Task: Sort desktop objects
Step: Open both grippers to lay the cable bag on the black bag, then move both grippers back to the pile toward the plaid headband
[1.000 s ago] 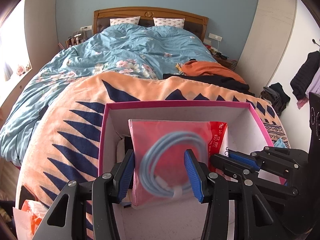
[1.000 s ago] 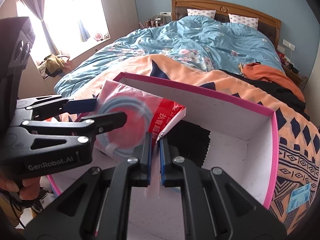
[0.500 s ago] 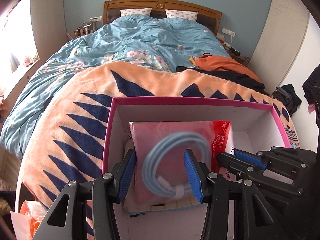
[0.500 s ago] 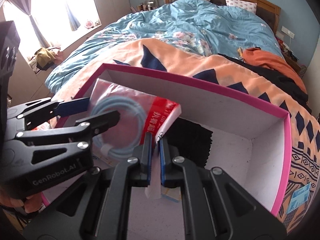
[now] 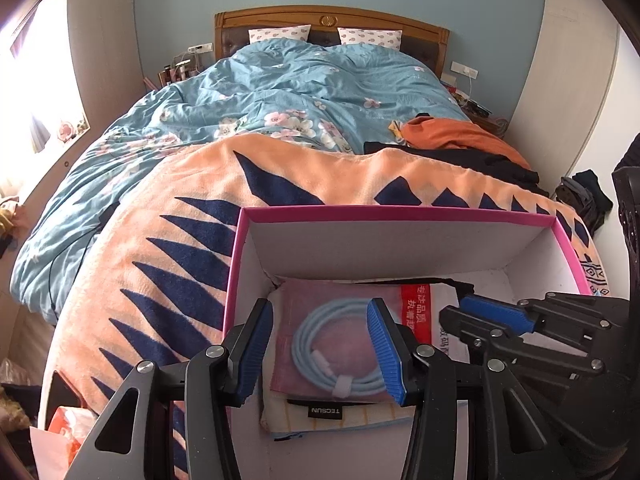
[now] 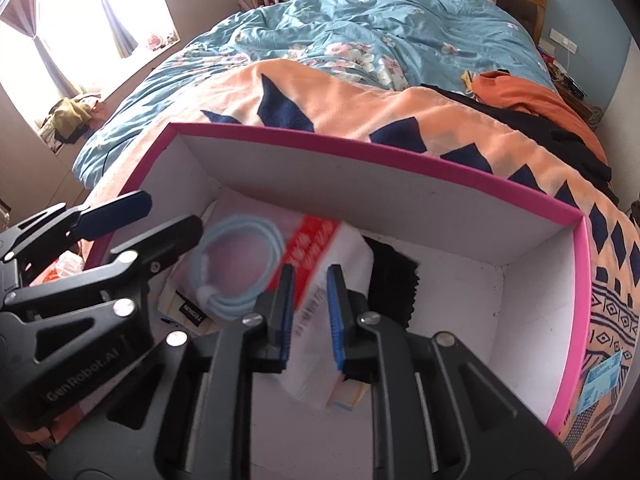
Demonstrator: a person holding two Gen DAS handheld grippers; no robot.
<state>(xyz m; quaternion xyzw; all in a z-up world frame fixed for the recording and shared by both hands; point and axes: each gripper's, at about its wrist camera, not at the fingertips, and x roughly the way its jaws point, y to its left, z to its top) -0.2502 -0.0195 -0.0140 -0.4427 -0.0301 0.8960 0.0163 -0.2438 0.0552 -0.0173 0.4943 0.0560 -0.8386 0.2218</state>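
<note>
Your right tool (image 6: 310,312) stands spread, as does your left tool (image 5: 320,354) (neither pinching). The bagged cable (image 5: 340,356) lies released at the lower left of the pink box (image 5: 400,213). Next, likely withdraw both tools.

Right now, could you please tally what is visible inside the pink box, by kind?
Bagged cable: 1
Yellow striped cloth with the TECSUN tag: 1
Black item beside the bag, unclear what: 1
Total: 3, all in the pink box. Both the left gripper and right gripper are open.
</note>
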